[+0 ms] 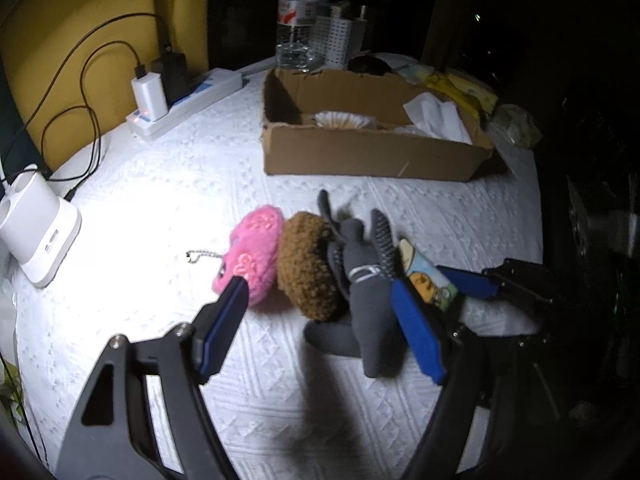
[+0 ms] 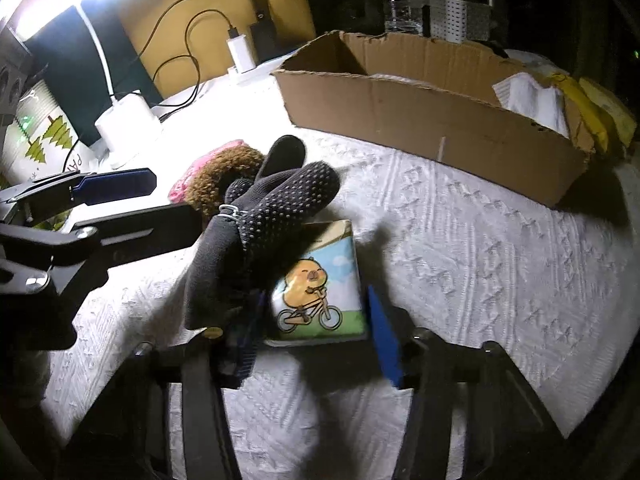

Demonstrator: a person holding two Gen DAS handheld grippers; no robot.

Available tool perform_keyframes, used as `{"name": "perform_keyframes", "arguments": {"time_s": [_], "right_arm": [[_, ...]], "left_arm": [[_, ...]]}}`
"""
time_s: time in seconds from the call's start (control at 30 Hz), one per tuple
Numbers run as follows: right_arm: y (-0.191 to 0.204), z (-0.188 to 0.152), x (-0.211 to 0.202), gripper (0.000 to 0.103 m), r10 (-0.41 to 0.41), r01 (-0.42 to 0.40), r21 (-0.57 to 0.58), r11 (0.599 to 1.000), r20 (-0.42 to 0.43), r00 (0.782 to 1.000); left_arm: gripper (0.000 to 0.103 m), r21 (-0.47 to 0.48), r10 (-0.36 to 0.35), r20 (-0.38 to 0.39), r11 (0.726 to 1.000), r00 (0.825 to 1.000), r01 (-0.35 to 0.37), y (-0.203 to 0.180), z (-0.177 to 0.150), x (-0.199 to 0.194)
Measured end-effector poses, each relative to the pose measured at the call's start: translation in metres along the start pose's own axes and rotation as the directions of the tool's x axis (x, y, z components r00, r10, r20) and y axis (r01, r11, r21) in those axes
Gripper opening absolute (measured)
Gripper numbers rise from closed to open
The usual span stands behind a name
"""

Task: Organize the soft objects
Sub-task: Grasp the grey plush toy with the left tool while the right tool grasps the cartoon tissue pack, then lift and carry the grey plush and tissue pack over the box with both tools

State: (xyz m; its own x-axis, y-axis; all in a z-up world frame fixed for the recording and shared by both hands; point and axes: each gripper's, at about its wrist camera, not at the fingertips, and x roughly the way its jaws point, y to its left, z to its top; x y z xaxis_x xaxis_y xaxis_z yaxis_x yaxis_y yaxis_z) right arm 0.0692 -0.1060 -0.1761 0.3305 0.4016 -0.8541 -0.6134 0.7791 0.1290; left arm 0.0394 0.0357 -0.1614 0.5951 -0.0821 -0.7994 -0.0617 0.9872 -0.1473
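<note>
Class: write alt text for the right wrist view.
The right tool, open, straddles a cartoon tissue pack on a white quilt. Dark dotted gloves lie over the pack's left side; a cardboard box sits behind.

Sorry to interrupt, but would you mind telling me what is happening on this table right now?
A person with two handheld grippers is sorting soft items on a white cloth. The right gripper is open around a cartoon tissue pack. The left gripper is open over a row made up of a pink plush, a brown fuzzy ball and dark gloves. A cardboard box waits behind them.
</note>
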Motion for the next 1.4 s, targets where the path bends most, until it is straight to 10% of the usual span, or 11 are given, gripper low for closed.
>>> {"name": "perform_keyframes", "arguments": {"time_s": [0.7, 0.93, 1.4], "right_arm": [[-0.071, -0.013, -0.026, 0.051, -0.074, 0.068, 0.134, 0.989, 0.038, 0.997], [-0.076, -0.013, -0.027, 0.051, -0.068, 0.061, 0.150, 0.987, 0.045, 0.997], [-0.080, -0.008, -0.040, 0.051, -0.068, 0.057, 0.156, 0.986, 0.064, 0.996]], "left_arm": [[0.074, 0.144, -0.044, -0.039, 0.988, 0.998, 0.050, -0.048, 0.002, 0.039], [0.038, 0.169, -0.038, -0.078, 0.984, 0.996, 0.050, -0.053, -0.003, 0.050], [0.029, 0.192, -0.060, -0.040, 0.979, 0.997, 0.066, -0.063, 0.004, 0.032]]}}
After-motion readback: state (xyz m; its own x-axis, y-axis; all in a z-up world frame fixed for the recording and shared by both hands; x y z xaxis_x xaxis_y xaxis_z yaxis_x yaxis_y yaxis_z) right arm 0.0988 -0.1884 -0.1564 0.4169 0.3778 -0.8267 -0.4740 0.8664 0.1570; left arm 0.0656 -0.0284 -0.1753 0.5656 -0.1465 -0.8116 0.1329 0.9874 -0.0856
